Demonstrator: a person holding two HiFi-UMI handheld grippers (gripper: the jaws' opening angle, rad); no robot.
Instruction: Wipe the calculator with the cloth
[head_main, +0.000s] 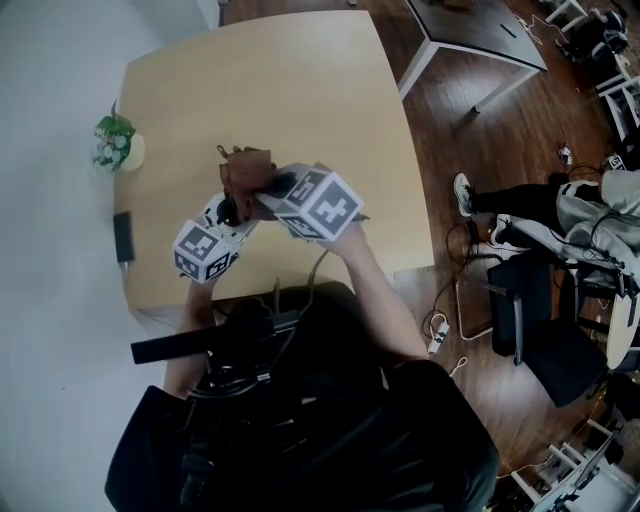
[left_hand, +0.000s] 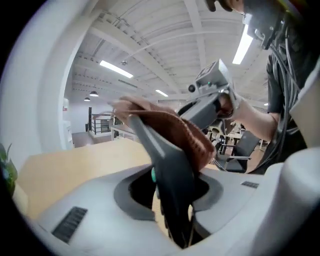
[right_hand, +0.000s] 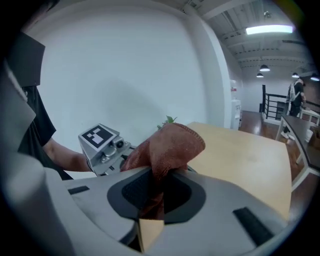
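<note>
Brown cloth (right_hand: 170, 145) — against dark calculator (left_hand: 172, 175)

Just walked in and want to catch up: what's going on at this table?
A person holds a tool in each hand over a wooden table. The left tool is clamped on a dark calculator, held tilted. The right tool pinches a brown cloth that lies against the calculator, so wiping looks under way.

Rumpled brown cloth (right_hand: 170, 145) against tilted, edge-on dark calculator (left_hand: 172, 170)
</note>
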